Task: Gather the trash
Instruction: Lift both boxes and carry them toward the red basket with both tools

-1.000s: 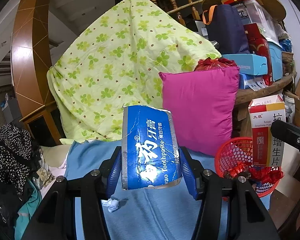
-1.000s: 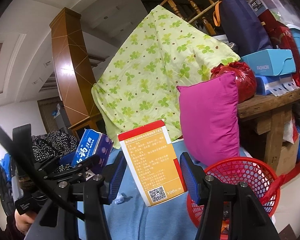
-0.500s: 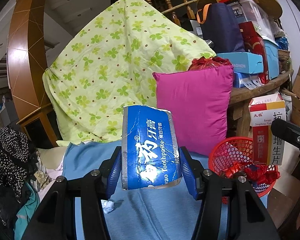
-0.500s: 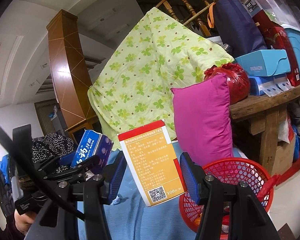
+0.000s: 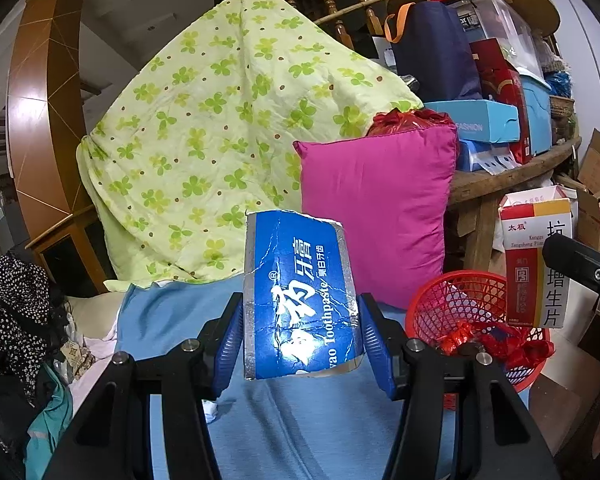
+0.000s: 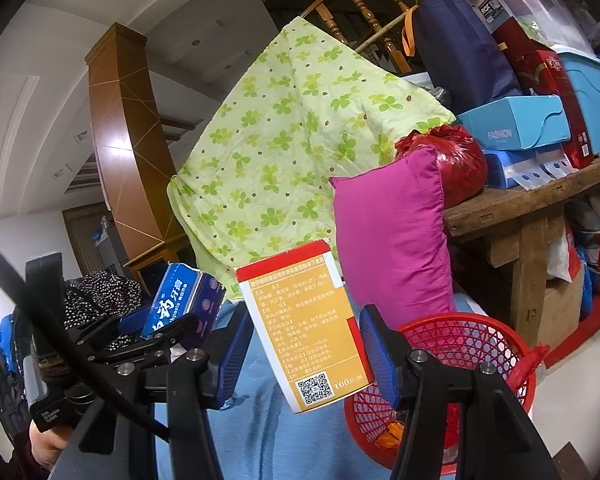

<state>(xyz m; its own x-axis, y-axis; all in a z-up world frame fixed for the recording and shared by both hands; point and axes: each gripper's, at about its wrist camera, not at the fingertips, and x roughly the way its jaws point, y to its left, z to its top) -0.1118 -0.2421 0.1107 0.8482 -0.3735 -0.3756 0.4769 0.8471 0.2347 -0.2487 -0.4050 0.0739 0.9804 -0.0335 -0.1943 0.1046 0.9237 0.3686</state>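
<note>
My left gripper (image 5: 300, 332) is shut on a crumpled blue toothpaste box (image 5: 298, 296), held upright above the blue sheet. My right gripper (image 6: 304, 352) is shut on an orange and white medicine box (image 6: 304, 324), held just left of a red mesh basket (image 6: 476, 344). The basket also shows in the left wrist view (image 5: 452, 300), low on the right with red wrappers inside, and the medicine box (image 5: 536, 264) hangs above it. The left gripper with the toothpaste box (image 6: 176, 300) shows at the left of the right wrist view.
A magenta pillow (image 5: 376, 216) leans behind the basket against a green flowered quilt (image 5: 228, 128). A wooden table (image 6: 532, 200) piled with boxes and bags stands at the right. A small white tissue (image 5: 212, 410) lies on the blue sheet (image 5: 300, 432). Clothes are heaped at the left.
Both grippers have drifted slightly left with their boxes still held; the basket and pillow sit a little further right and lower in view.
</note>
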